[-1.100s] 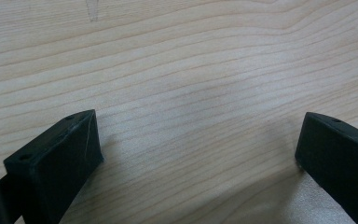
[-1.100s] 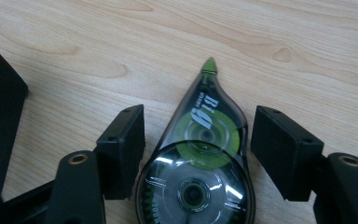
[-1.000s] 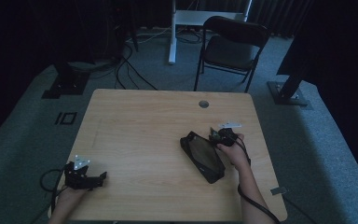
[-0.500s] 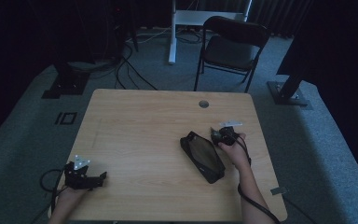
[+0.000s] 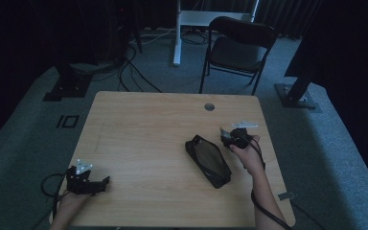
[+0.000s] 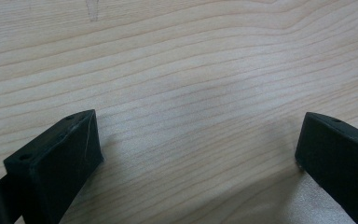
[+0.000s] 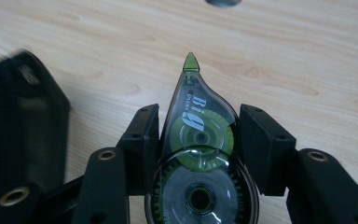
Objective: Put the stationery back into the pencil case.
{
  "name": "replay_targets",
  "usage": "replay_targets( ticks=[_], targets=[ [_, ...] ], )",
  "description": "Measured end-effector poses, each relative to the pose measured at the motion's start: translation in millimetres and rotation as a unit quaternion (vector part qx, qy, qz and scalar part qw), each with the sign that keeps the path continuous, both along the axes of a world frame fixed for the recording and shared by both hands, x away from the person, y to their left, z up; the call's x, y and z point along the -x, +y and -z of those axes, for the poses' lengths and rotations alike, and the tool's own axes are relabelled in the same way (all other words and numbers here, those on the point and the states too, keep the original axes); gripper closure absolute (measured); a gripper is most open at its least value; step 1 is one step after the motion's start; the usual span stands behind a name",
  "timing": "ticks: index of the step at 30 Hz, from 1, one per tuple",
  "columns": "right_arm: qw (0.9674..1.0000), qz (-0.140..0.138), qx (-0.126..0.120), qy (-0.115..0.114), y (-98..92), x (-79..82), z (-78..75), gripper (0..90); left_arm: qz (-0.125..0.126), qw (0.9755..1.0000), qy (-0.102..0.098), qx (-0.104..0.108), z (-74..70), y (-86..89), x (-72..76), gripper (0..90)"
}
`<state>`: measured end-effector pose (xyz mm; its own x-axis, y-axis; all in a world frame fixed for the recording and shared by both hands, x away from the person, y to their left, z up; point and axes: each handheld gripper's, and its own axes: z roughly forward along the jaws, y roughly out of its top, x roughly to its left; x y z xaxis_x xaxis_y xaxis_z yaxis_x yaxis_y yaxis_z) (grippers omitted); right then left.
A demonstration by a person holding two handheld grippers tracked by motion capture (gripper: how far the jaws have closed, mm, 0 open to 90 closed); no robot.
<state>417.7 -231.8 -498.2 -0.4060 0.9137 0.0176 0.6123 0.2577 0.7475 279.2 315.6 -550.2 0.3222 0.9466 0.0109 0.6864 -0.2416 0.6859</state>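
Correction-tape dispenser [image 7: 199, 154], clear with green reels inside, sits clamped between the jaws of the right gripper [image 7: 198, 140], its green tip pointing away over the wood. In the high view the right gripper [image 5: 230, 136] is held above the right part of the table [image 5: 143, 124], just right of a black pouch [image 5: 208, 160] that lies flat and slanted. At the near left corner the left gripper [image 5: 103, 183] rests low on the table, its jaws spread wide with only bare wood between them [image 6: 198, 154]. A round hole [image 5: 209, 106] lies near the table's far edge. Beyond it a black folding chair [image 5: 237, 48] stands on the grey floor.
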Motion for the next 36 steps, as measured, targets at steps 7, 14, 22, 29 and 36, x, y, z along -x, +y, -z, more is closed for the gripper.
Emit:
replay_targets(
  ticks=[7,14,22,29,36],
  targets=[
    [0.9998,-0.005,-0.017,0.000,0.8,6.0,-17.4,49.1,0.000,1.0000,0.000,0.000,0.0,0.0,0.0,0.2],
    [0.9998,-0.009,-0.011,-0.011,6.7,13.7,-30.4,49.1,0.000,1.0000,0.000,0.000,0.0,-0.1,0.0,0.2],
    [0.9997,-0.015,-0.013,-0.012,14.8,24.5,-41.0,49.2,0.000,1.0000,0.000,0.000,0.0,-0.1,0.0,0.2],
    [0.9993,-0.030,-0.012,-0.018,24.1,34.2,-48.9,49.3,0.000,1.0000,0.000,0.000,0.0,-0.1,0.0,0.2],
    [0.9988,-0.042,-0.020,-0.016,35.3,43.0,-52.8,49.3,0.000,1.0000,0.000,0.000,0.0,0.0,0.0,0.2]
  ],
)
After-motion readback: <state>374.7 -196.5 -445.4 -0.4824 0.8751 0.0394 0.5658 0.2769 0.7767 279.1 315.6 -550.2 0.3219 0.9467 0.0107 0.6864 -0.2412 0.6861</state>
